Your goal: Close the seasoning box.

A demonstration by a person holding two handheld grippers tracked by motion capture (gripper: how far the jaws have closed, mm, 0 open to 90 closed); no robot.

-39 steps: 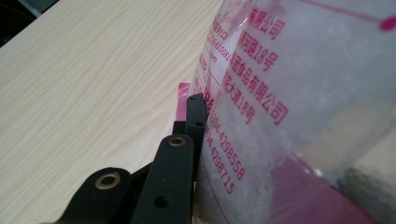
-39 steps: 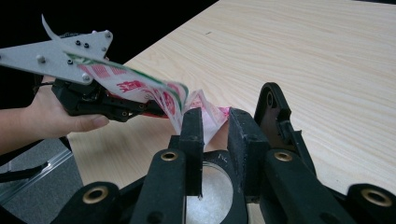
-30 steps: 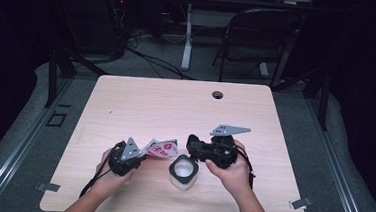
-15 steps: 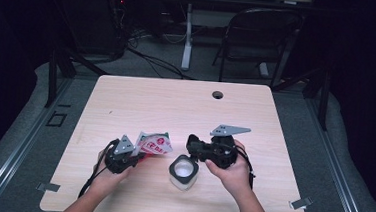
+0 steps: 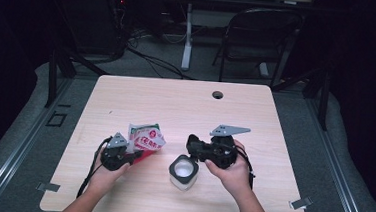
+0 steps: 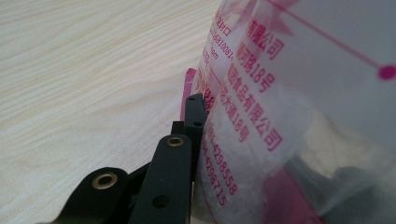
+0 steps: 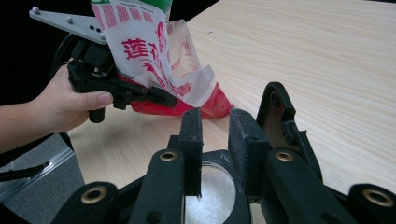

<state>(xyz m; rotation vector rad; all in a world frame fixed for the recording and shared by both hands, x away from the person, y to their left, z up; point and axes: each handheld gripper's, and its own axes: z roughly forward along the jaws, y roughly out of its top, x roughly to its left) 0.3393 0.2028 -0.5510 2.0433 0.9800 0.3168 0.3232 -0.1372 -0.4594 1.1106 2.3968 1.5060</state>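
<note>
Wooden table (image 5: 255, 120): one bag (image 5: 144, 137) clamped in left gripper (image 5: 133, 156); one jar (image 5: 182, 172); right gripper (image 5: 189, 145) parted, empty.

the left gripper (image 6: 196, 154) rises from the bottom edge, its one visible black finger (image 6: 194, 114) pressed flat against the side of a clear plastic bag (image 6: 280, 116). the bag takes up the right half of the view, printed with pink-red characters and digits, with a thin pink line and a dot near the upper right. white grains show through its lower part. a pink edge of the bag sticks out just left of the fingertip. the second finger is hidden behind the bag. pale wood-grain worktop (image 6: 84, 84) spreads across the left.
</note>
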